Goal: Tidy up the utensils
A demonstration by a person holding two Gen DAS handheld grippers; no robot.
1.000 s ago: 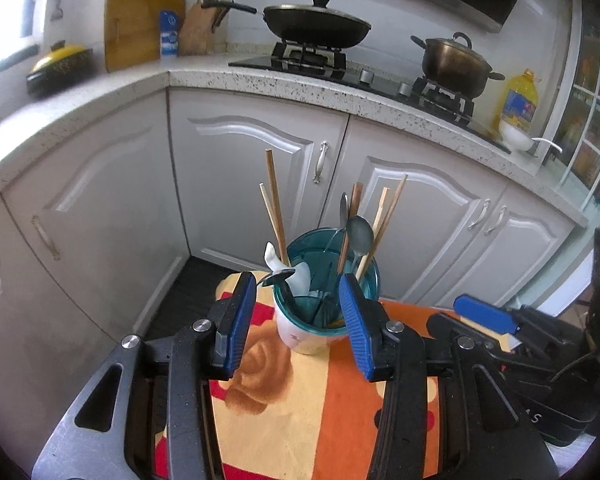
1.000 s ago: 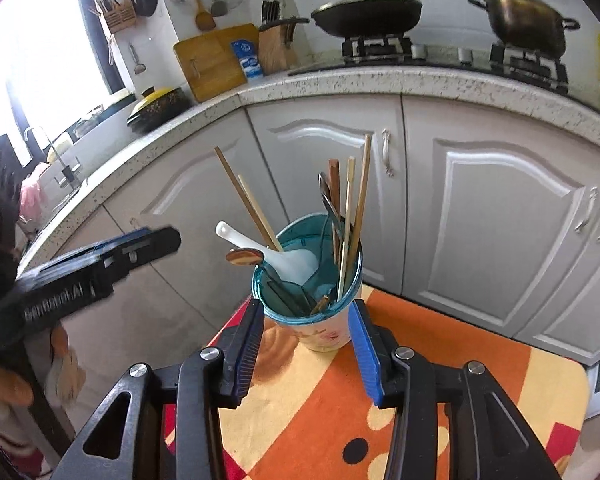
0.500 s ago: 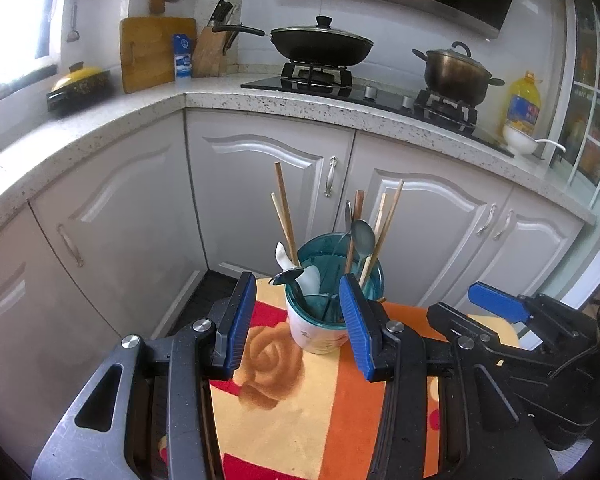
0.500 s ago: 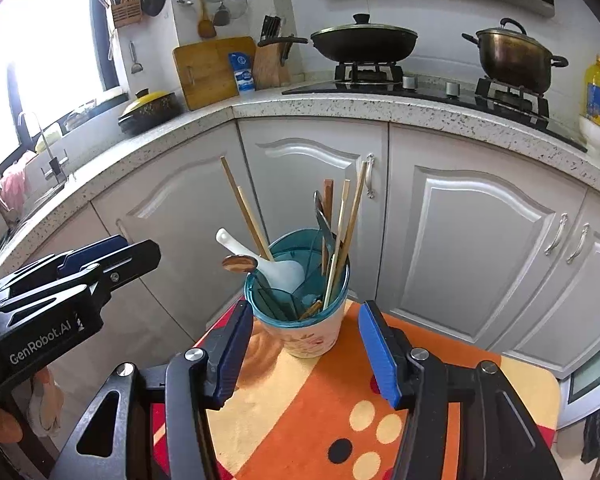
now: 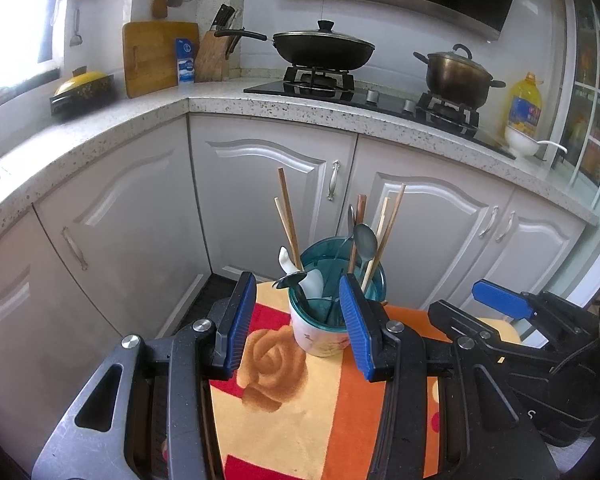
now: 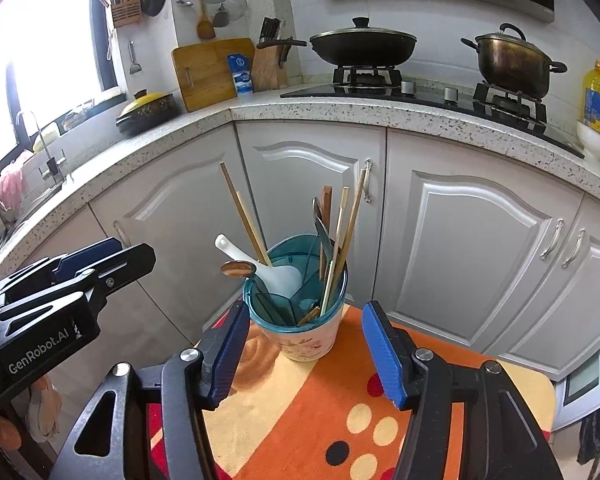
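**Utensil holder between my two grippers**

Kitchen cabinets curve behind a small surface draped in an orange patterned cloth (image 6: 300, 420), and on that cloth stands the utensil holder (image 6: 300, 320), upright, a teal insert set in a pale flowered cup. Its contents rise out of the mouth with their long axes near vertical. Two chopsticks (image 6: 244, 216) lean up and to the left in the right wrist view; a cluster of further sticks and a dark handle (image 6: 342, 224) stands steeper at the right of the cup. A white ceramic spoon (image 6: 260, 264) lies across the rim with its handle pointing up-left, and a small wooden spoon (image 6: 238, 269) pokes out over the left rim just below it. From the left wrist view a metal spoon (image 5: 366, 240) stands bowl-up among the sticks.

My right gripper (image 6: 306, 356) points forward and downward at the cup; its jaws are opening, the blue pads clear of the cup on both sides, the cup just beyond them. My left gripper (image 5: 298, 326) tilts down likewise from the other side, jaws partly apart, holding nothing, the cup seen past the tips. Each gripper appears at the edge of the other's view.

On the speckled counter (image 6: 340, 114) behind sit a wok (image 6: 362, 46) and a pot (image 6: 512, 64) on the hob.
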